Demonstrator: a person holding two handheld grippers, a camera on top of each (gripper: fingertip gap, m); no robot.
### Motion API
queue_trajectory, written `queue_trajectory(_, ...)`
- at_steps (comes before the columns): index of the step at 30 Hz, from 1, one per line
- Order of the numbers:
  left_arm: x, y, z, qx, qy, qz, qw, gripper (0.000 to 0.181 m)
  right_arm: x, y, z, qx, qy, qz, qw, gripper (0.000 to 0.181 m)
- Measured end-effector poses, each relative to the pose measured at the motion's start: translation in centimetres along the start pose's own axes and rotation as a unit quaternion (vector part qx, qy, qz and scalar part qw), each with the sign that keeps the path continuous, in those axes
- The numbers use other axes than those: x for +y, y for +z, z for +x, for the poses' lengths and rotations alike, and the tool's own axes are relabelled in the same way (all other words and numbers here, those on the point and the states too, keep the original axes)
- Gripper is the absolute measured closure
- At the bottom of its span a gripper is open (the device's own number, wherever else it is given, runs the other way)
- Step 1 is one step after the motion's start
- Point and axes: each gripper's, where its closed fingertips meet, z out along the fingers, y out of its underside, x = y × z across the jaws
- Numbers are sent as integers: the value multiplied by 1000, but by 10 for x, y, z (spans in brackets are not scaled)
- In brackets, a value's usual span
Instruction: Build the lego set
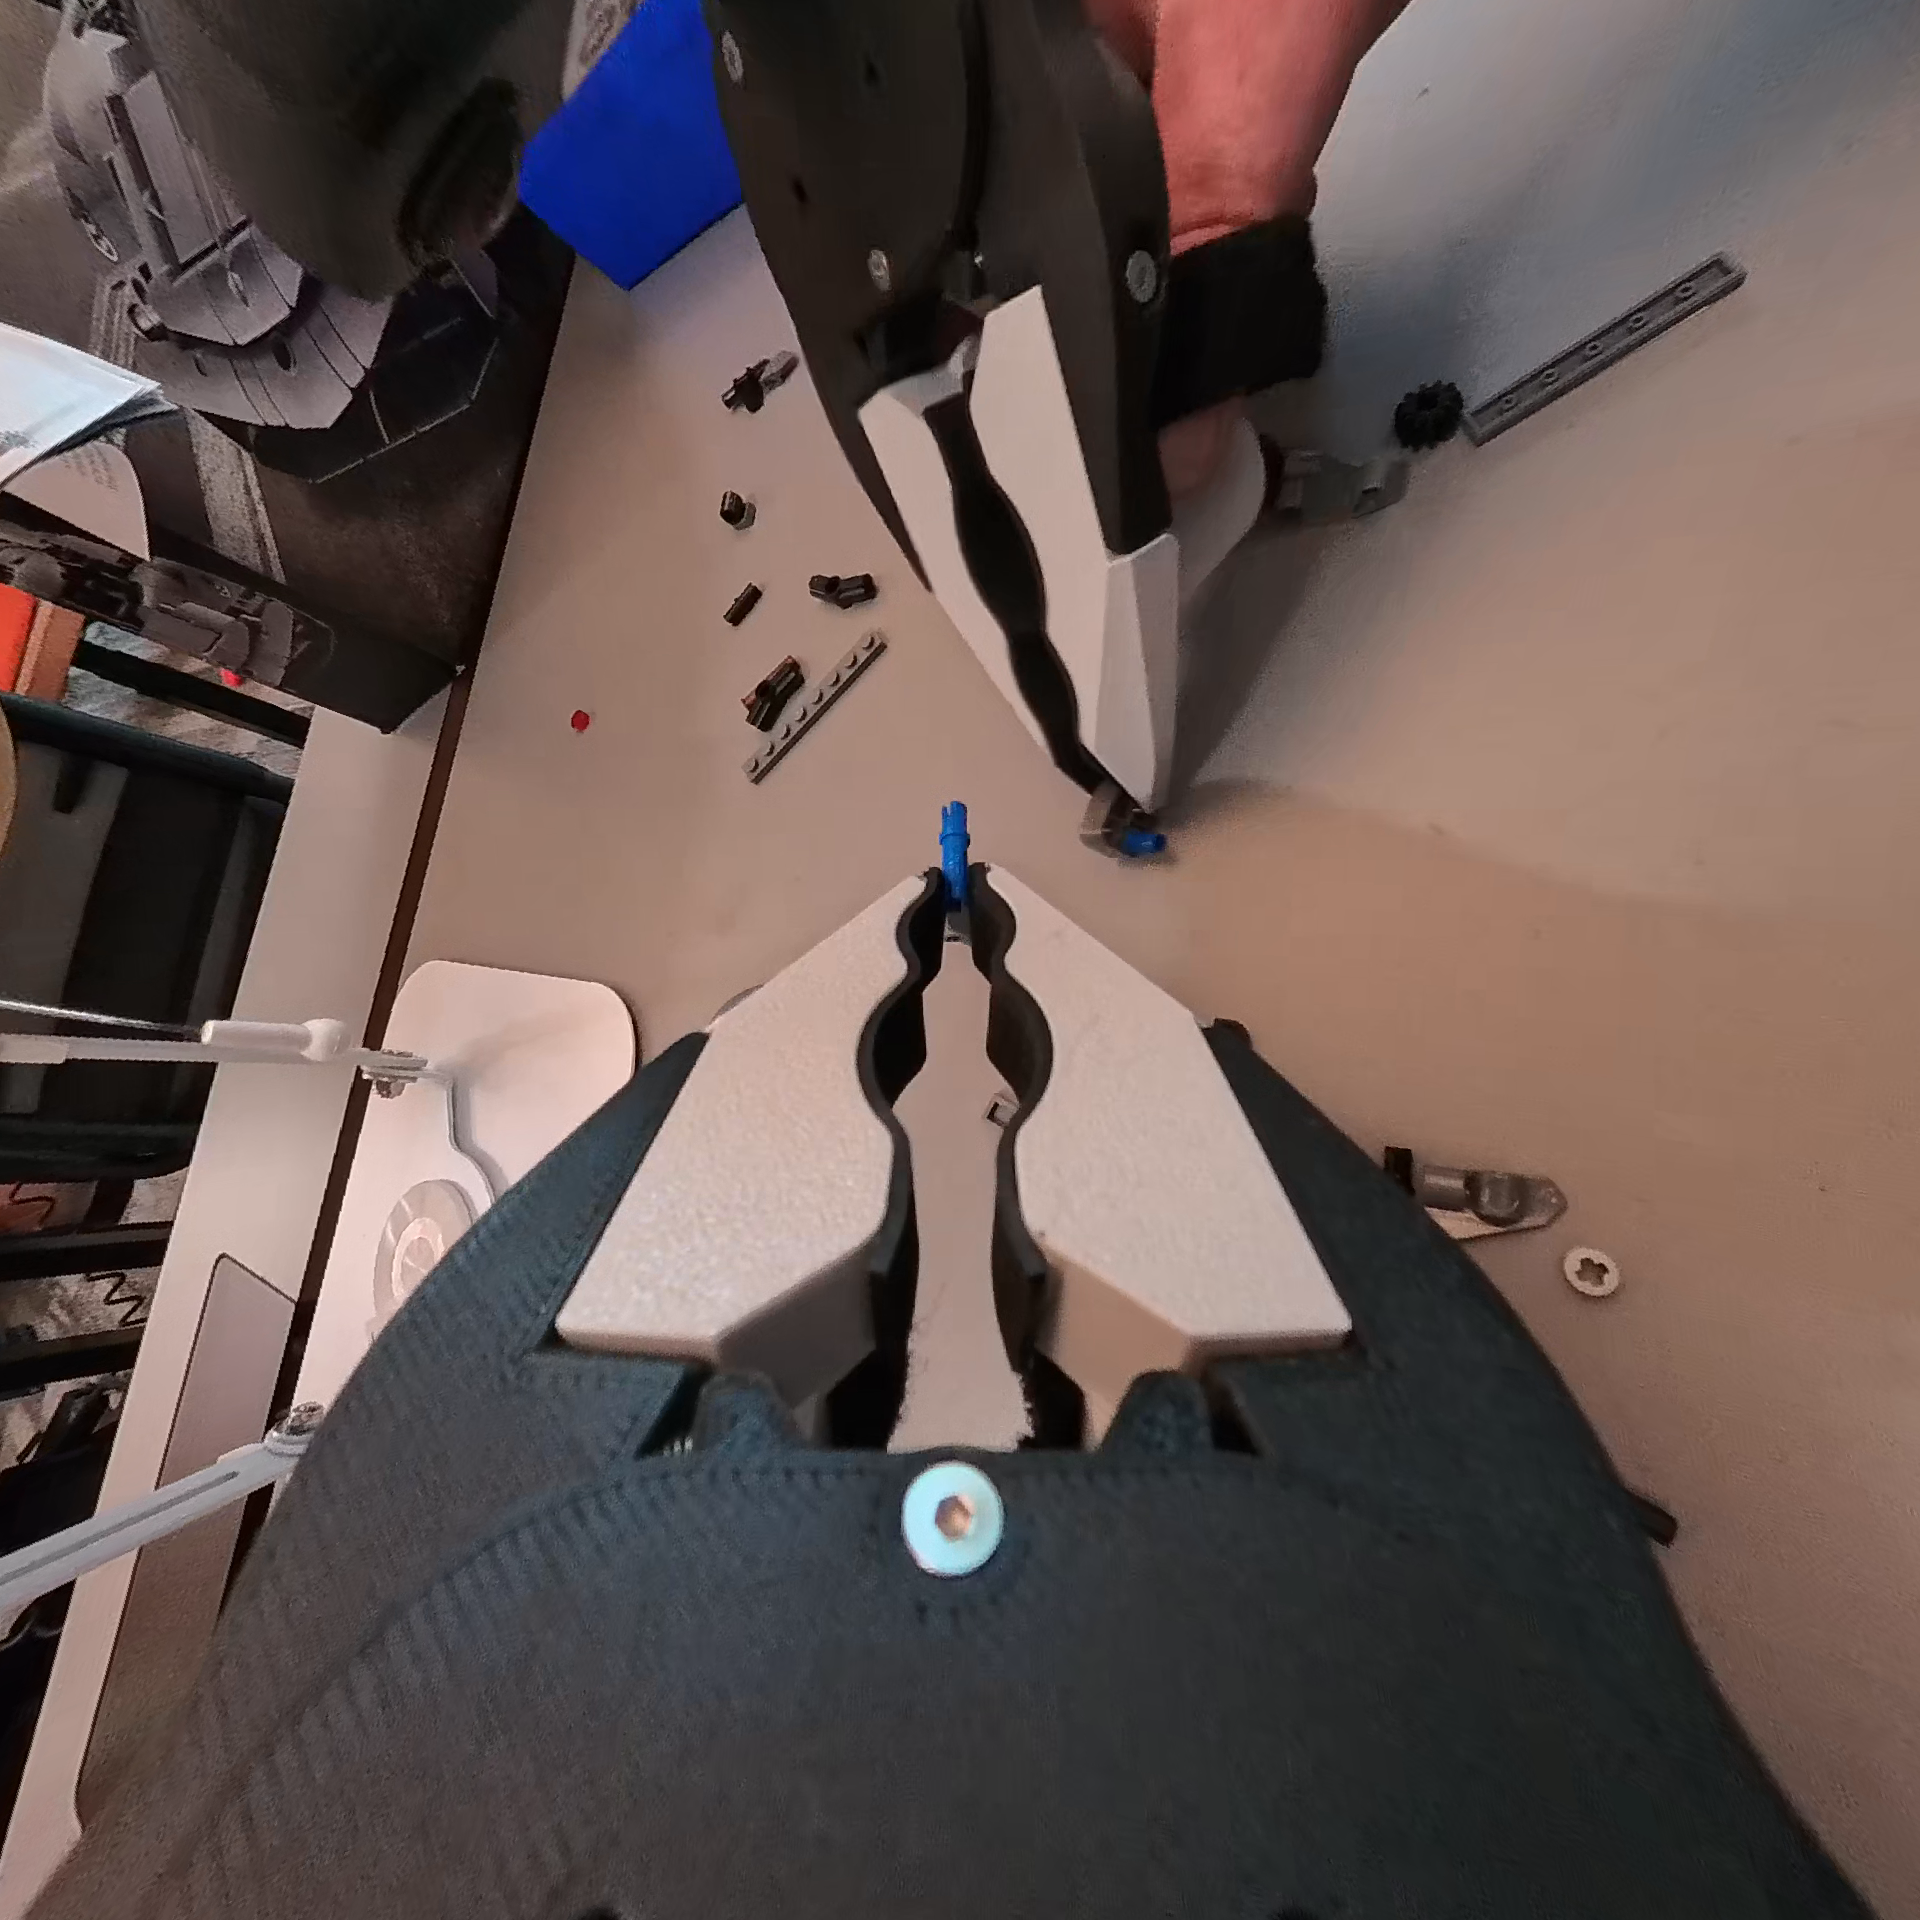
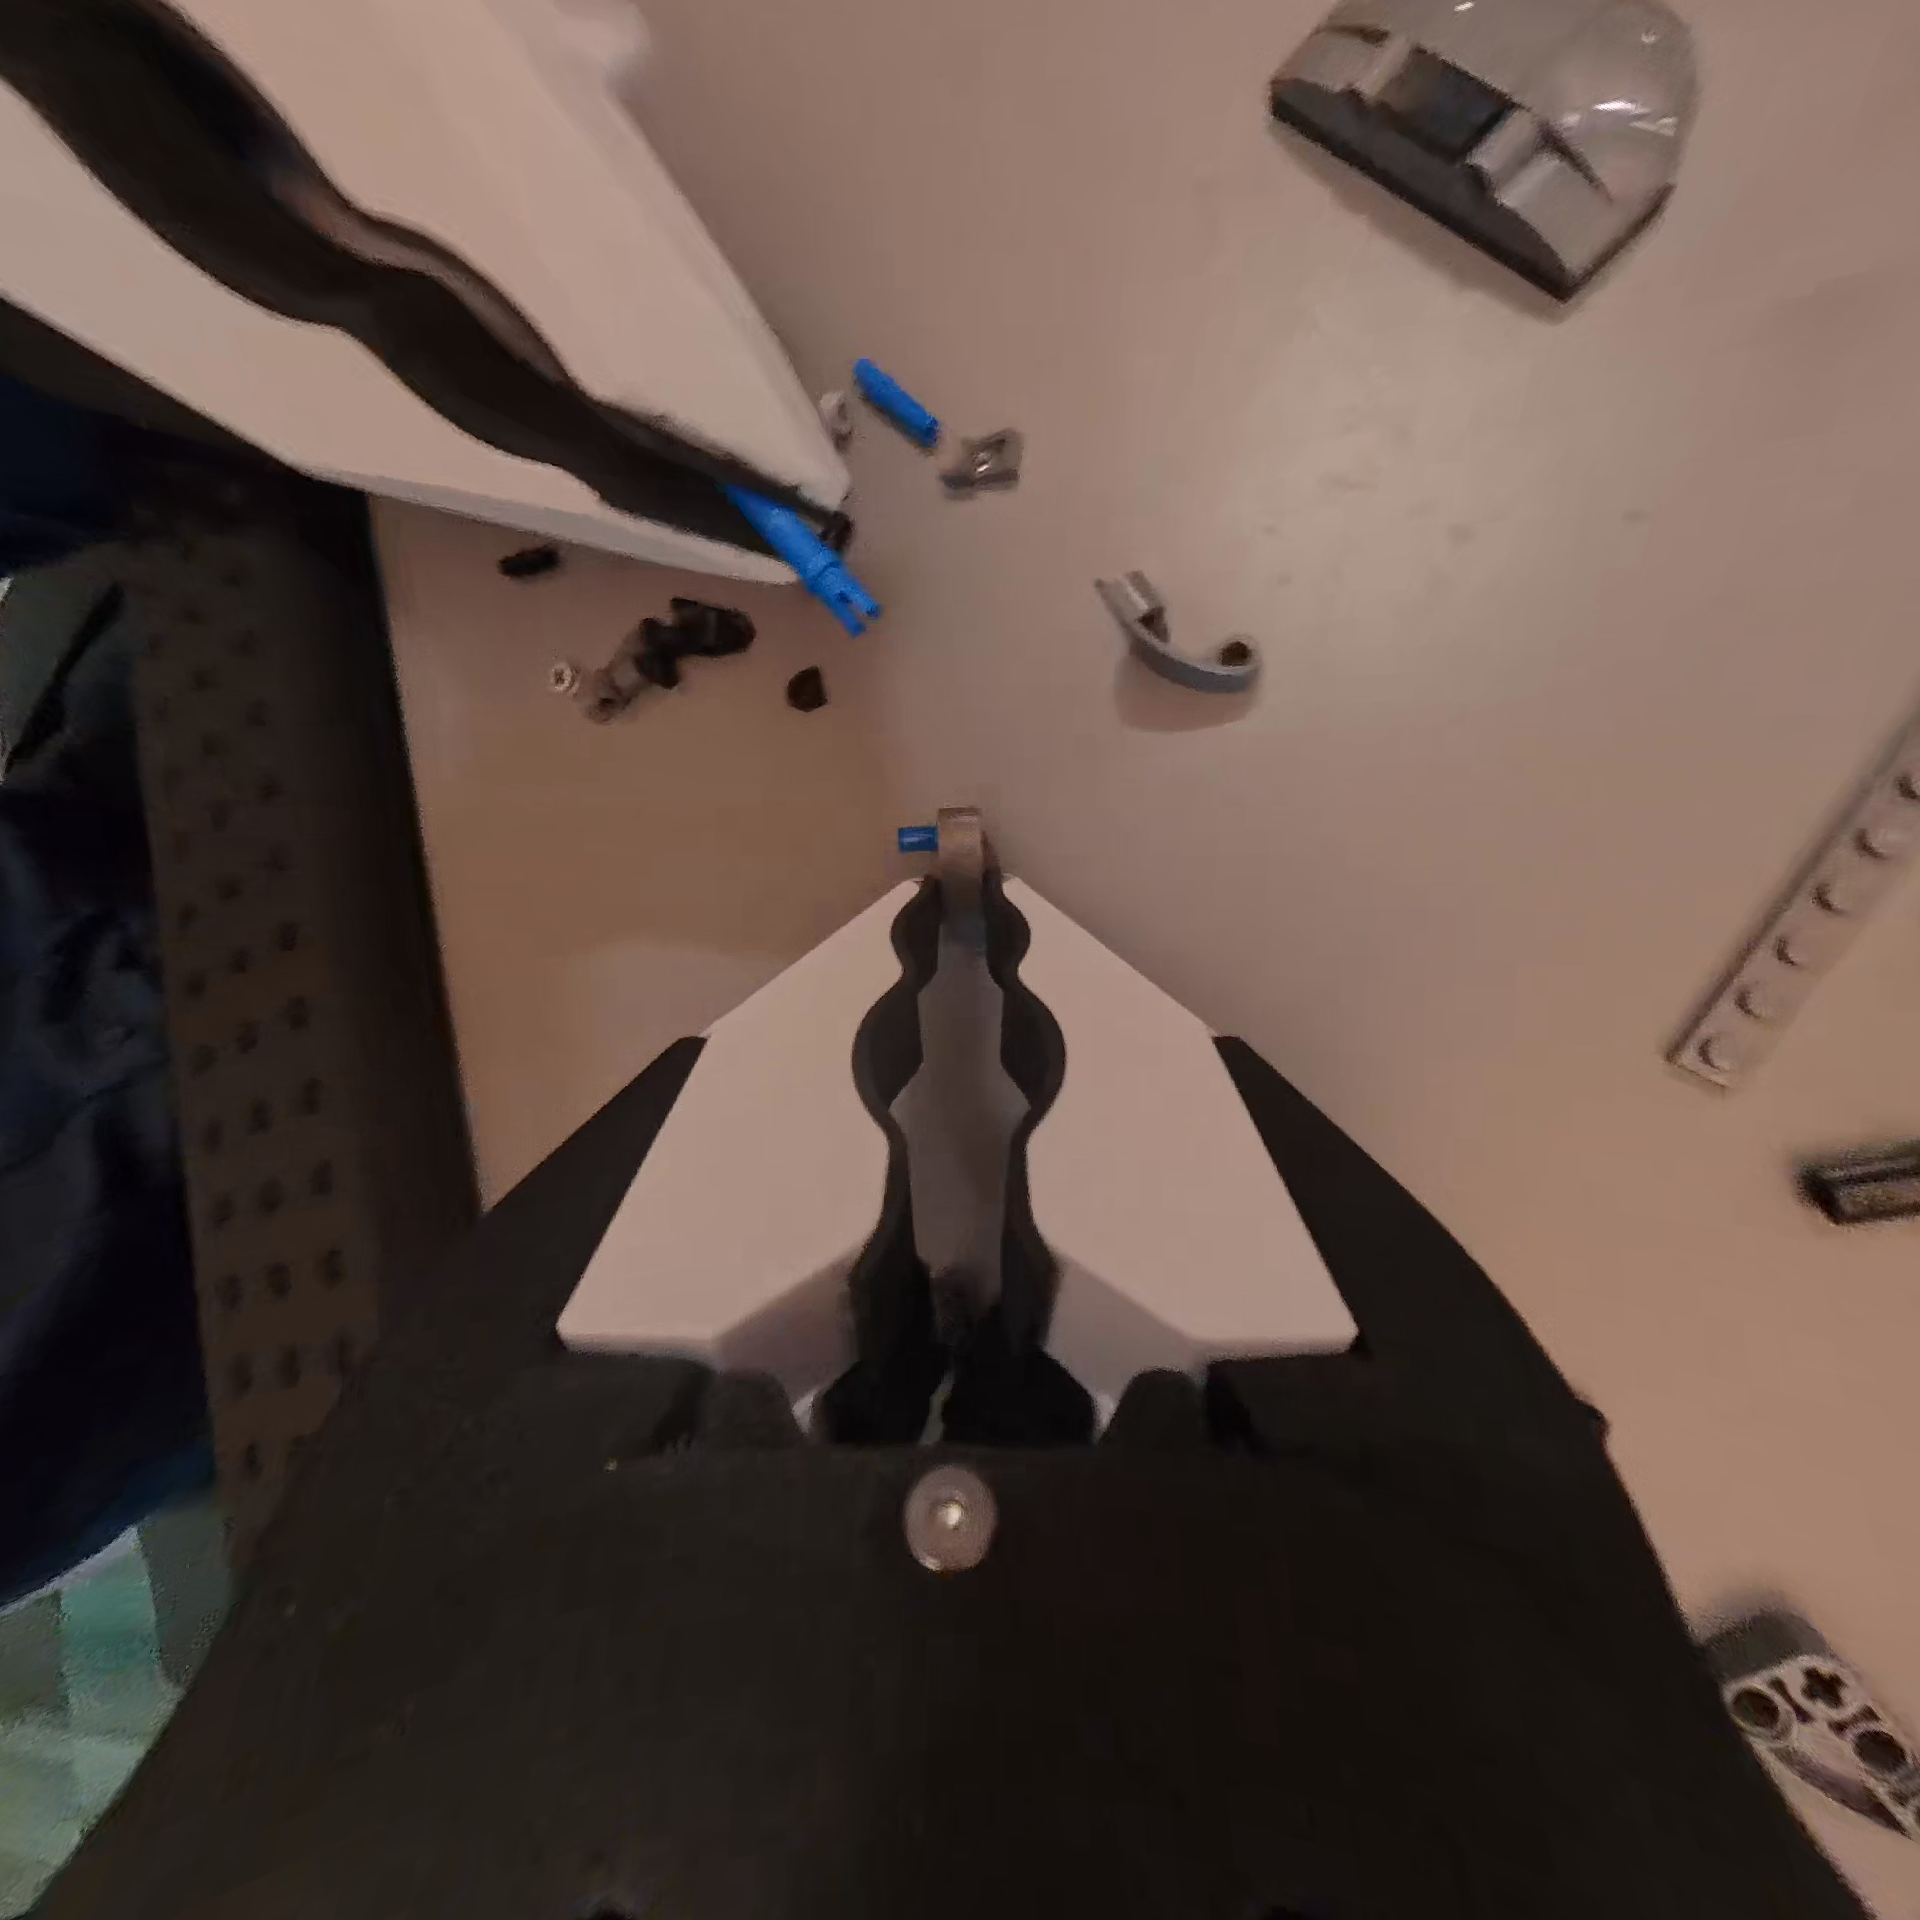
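The left claw (image 1: 957, 878) is pinching a blue pin (image 1: 953, 844) at its tips, the pin sticking out just above the table (image 1: 1455, 935). The right claw (image 2: 961, 881) is gripping a grey connector (image 2: 958, 842) that is already carrying a short blue peg (image 2: 914, 837), close beside the blue pin. With so little pin gripped, any misalignment while pushing could make it twist or pop free.

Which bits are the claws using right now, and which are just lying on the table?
Being used:
left claw pinching a blue pin
right claw pinching a grey piece with a small blue pin in it

Lying about:
long grey plate
curved grey piece
clear windscreen piece
loose blue pin
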Motion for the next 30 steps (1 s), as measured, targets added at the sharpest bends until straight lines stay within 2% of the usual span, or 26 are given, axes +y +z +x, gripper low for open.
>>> queue_trajectory(4, 1, 1, 0, 1, -2, -2, 1000, 179, -4, -3, 9, 29, -3, 12, 999, 167)
queue_trajectory(7, 1, 1, 0, 1, -2, -1, 1000, 179, -5, -4, 9, 21, -1, 17, 1000, 170)
queue_trajectory(14, 0, 2, 1, 4, -2, 0, 1000, 179, -3, -3, -29, -100, 9, 15, 995, 175)
queue_trajectory(17, 0, 3, 2, 7, -1, -2, 1000, 179, 5, 7, -20, -61, -2, -17, 998, 175)
queue_trajectory(24, 1, 3, 1, 6, -4, -1, 1000, 179, -5, 0, -4, -17, -3, 10, 1000, 160)
queue_trajectory(28, 2, 4, 2, 8, -3, -3, 1000, 179, -6, -2, -8, -22, -18, 15, 999, 173)
queue_trajectory(30, 1, 4, 2, 8, -4, -2, 1000, 179, -6, -1, -8, -19, -25, 14, 999, 174)
